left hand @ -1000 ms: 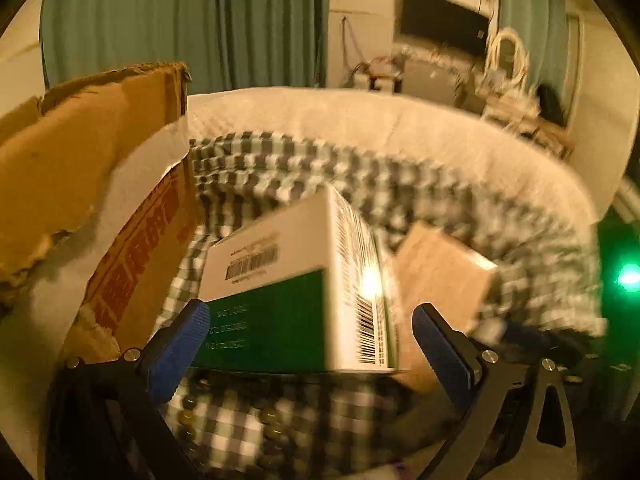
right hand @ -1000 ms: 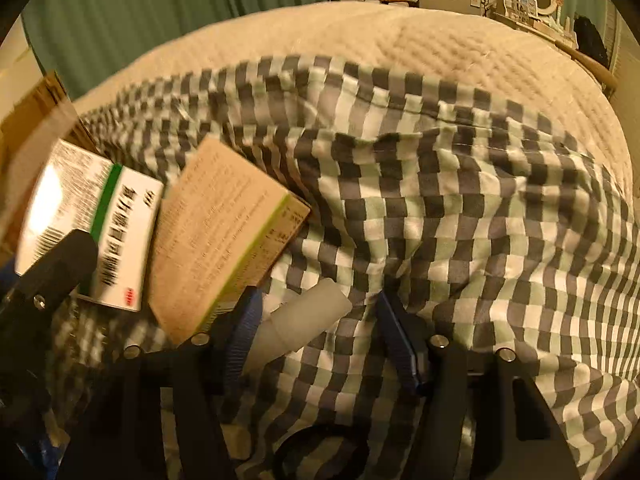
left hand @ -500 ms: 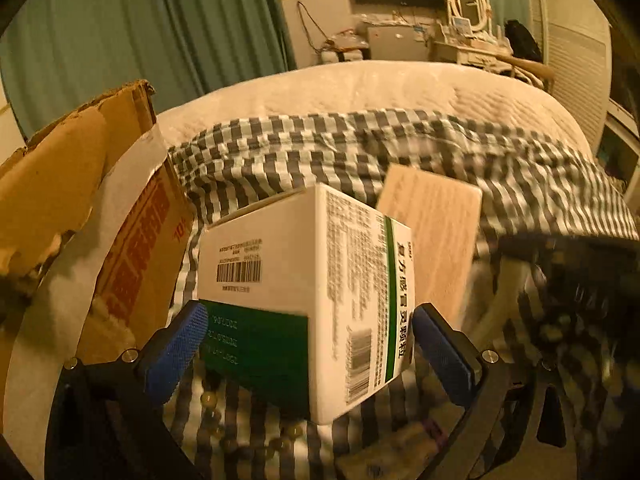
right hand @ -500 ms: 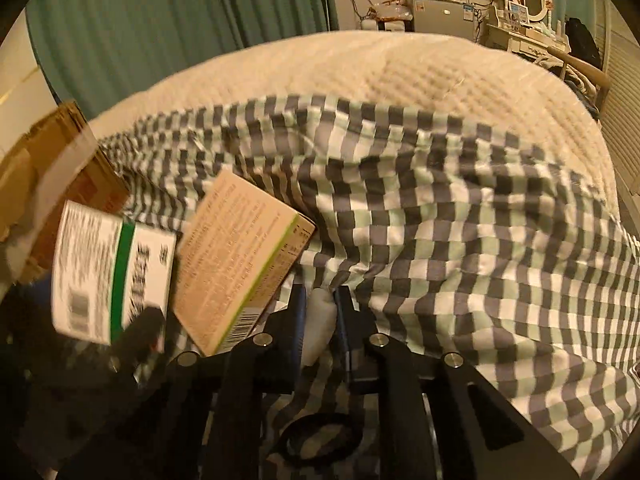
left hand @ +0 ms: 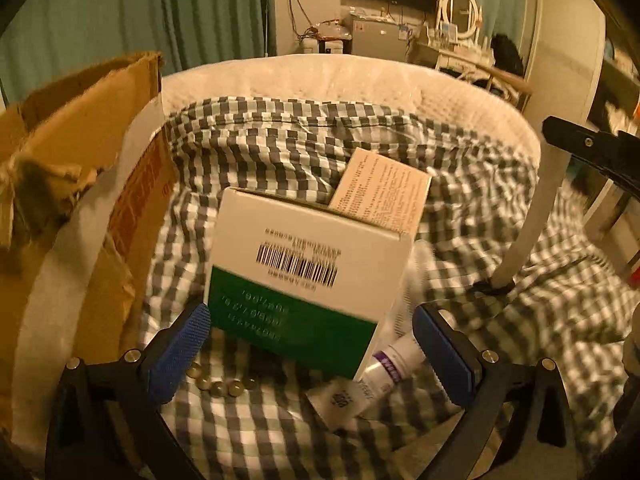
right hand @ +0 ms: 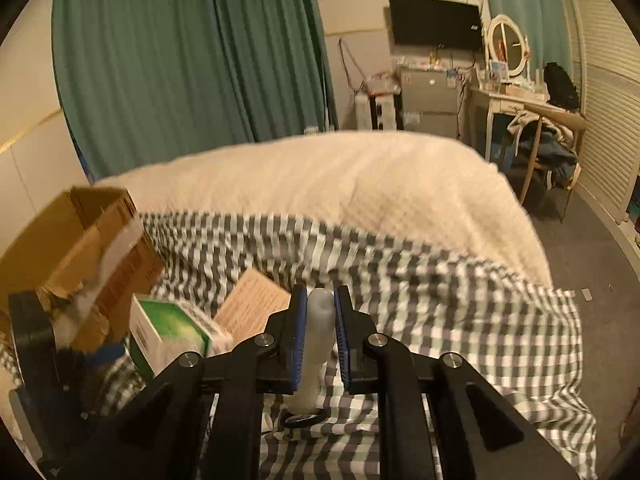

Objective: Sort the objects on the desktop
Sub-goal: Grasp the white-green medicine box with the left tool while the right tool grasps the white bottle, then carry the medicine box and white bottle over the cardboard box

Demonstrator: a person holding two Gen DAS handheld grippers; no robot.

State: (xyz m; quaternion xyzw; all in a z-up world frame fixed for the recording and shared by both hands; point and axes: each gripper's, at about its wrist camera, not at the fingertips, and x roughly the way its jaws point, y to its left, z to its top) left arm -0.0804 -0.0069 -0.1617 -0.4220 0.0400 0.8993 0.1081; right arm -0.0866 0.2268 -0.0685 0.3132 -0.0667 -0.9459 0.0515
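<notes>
1. progress: sorting looks barely begun. the cardboard carton [right hand: 80,248] stands open at the left edge of the checked cloth [right hand: 460,320], and nothing can be seen inside it from here.
2. in hand: the right gripper [right hand: 320,320] is clamped on a pale translucent tube [right hand: 318,344], which hangs clear of the cloth; in the left wrist view the same tube [left hand: 536,200] shows as a long pale bar at the right.
3. tube axis: its long axis runs along the fingers, rounded end pointing forward and up past the fingertips, the other end trailing below the pads toward a dark ring [right hand: 302,418] on the cloth.
4. left side: the left gripper [left hand: 312,356] has its jaws standing wide apart, one pad on each side of the green-and-white box [left hand: 308,284]; the pads appear near it but not pressing.
5. still on the cloth: the tan box [left hand: 380,192] just behind the green-and-white one, a small purple-labelled tube [left hand: 390,366] beside it, and a row of small beads [left hand: 220,384] near the left pad.
6. remaining: judged from this, every item except the held tube is yet to be placed.
</notes>
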